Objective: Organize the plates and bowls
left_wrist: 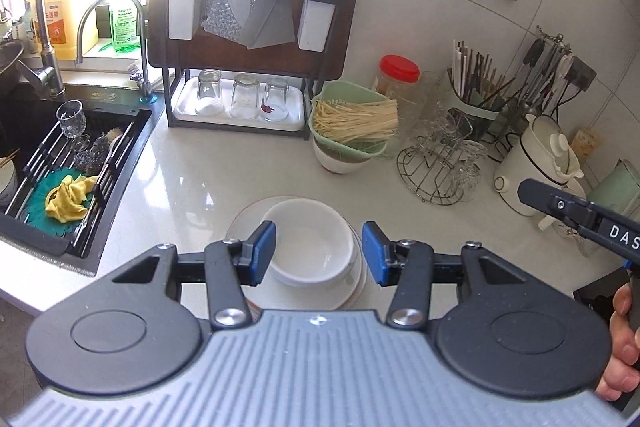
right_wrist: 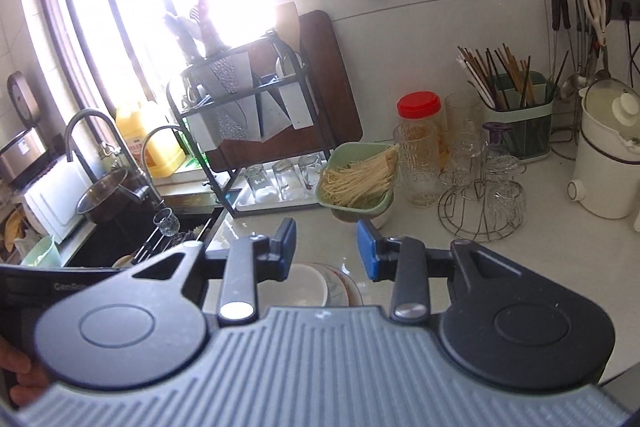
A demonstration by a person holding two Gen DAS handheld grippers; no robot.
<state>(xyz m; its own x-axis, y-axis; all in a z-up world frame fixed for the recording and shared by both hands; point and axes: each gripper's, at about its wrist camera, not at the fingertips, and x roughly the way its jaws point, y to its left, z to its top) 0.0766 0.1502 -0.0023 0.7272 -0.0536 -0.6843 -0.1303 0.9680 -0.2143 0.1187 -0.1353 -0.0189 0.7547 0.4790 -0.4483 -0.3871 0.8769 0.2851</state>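
We see white bowls point(left_wrist: 314, 247) nested on plates point(left_wrist: 246, 223) near surface's front edge; stacking looks done. Both tools, left tool point(left_wrist: 319, 251) & right tool point(right_wrist: 326, 247), partway open, holding nothing.

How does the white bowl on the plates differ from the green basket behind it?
The bowl is round, white and empty; the basket is squarish, pale green and holds dry noodles. The bowl sits nested on stacked plates; the basket rests tilted atop another white bowl. Both stand on the counter.
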